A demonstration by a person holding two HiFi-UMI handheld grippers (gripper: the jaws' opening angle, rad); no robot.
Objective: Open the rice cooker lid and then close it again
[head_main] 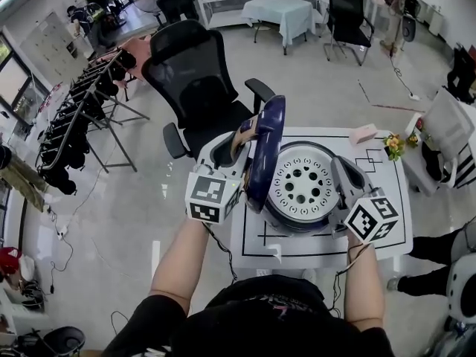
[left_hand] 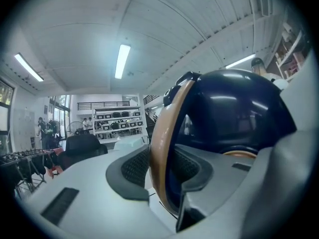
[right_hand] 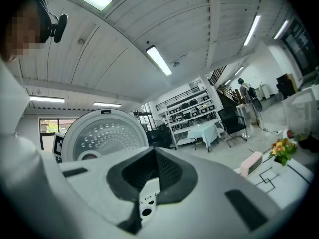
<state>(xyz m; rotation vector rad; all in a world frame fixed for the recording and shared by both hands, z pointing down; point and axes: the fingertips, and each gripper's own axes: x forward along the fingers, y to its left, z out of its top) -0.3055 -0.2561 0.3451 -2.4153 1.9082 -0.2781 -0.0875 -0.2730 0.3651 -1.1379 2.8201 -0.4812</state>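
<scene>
While the left tool (left_hand: 162,167) pinches the upright lid (head_main: 266,149) by its edge on the rice cooker (head_main: 296,222) on the tabletop (head_main: 394,225), follow the hinge's arc smoothly, keeping the empty, pressed-together right tool (right_hand: 153,167) clear.

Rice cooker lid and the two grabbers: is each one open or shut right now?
Rice cooker lid: open, standing up on edge.
Left gripper: closed on the lid's rim.
Right gripper: shut, holding nothing.
</scene>
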